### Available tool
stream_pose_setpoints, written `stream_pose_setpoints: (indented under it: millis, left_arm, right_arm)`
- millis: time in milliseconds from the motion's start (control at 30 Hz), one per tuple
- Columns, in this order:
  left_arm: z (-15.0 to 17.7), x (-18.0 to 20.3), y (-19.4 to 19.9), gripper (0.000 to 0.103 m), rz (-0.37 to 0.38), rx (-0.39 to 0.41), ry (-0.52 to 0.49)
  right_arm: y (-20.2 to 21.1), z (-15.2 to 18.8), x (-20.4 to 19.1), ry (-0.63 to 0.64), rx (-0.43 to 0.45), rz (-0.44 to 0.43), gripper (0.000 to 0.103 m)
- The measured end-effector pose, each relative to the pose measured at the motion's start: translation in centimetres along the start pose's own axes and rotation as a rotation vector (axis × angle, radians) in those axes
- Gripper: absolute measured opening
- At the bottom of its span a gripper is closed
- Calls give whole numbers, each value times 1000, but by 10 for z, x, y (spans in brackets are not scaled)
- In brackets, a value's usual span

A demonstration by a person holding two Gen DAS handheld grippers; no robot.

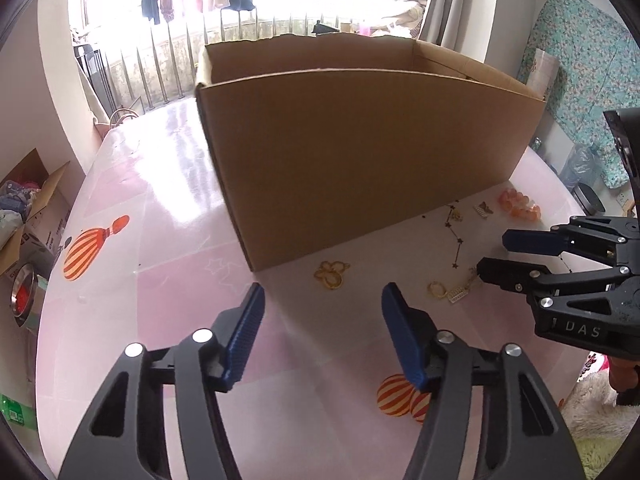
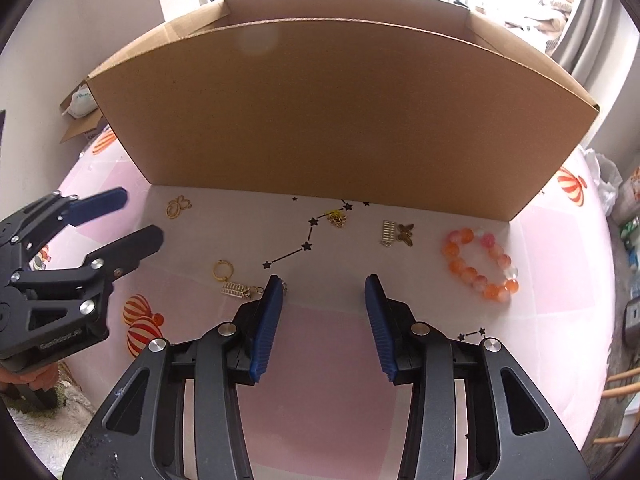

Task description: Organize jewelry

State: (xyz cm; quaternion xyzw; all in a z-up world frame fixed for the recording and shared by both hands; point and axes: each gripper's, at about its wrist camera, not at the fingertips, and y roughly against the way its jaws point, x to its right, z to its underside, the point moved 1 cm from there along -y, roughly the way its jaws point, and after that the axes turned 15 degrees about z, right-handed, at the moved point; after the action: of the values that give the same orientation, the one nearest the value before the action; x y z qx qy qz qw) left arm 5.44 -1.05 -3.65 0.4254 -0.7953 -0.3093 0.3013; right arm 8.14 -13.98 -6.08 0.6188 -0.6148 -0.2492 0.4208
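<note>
Jewelry lies on the pink table (image 1: 160, 240) in front of a large open cardboard box (image 1: 360, 160). A gold flower pendant (image 1: 331, 275) sits just beyond my left gripper (image 1: 323, 296), which stands open and empty. A gold ring with an abacus charm (image 2: 230, 280) lies just left of my right gripper (image 2: 324, 280), also open with nothing between its fingers. Farther off are a small gold charm (image 2: 337, 218), a silver abacus charm (image 2: 389, 233), a butterfly charm (image 2: 407, 234) and an orange-pink bead bracelet (image 2: 480, 264).
The box wall (image 2: 340, 120) blocks the far side, and its inside is hidden. The cloth has printed balloons (image 1: 86, 254) and black stars (image 2: 307, 245). An open carton (image 1: 28, 216) sits off the table's left edge, and a fluffy rug (image 1: 600, 420) lies below on the right.
</note>
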Motion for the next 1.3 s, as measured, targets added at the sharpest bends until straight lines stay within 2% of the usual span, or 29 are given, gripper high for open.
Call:
stream_pose_setpoints:
  millis: [200, 300, 500, 567, 600, 700, 900, 967, 1300]
  left_arm:
    - [-12, 3, -18, 28, -6, -38, -6]
    - [-15, 1, -25, 22, -22, -59, 8]
    - [-21, -1, -33, 19, -39, -79, 20]
    - [-23, 1, -34, 16, -39, -81, 17]
    - [-20, 0, -31, 14, -40, -82, 13]
    - [-20, 2, -30, 11, -44, -87, 2]
    - [-19, 1, -29, 10, -42, -89, 2]
    - [-17, -1, -24, 4, -38, -85, 2]
    - [-8, 2, -8, 4, -13, -82, 20]
  right_arm:
    - [4, -3, 6, -30, 46, -28, 40]
    - [6, -6, 10, -32, 60, -39, 40]
    - [4, -10, 14, -33, 82, -50, 40]
    - [10, 14, 26, -39, 87, -53, 40]
    - [24, 22, 18, -41, 88, -54, 40]
    - [28, 29, 26, -50, 91, -57, 40]
    - [32, 41, 43, -67, 94, -63, 40]
    - [34, 44, 48, -69, 96, -62, 40]
    - [49, 50, 60, -67, 107, -73, 40]
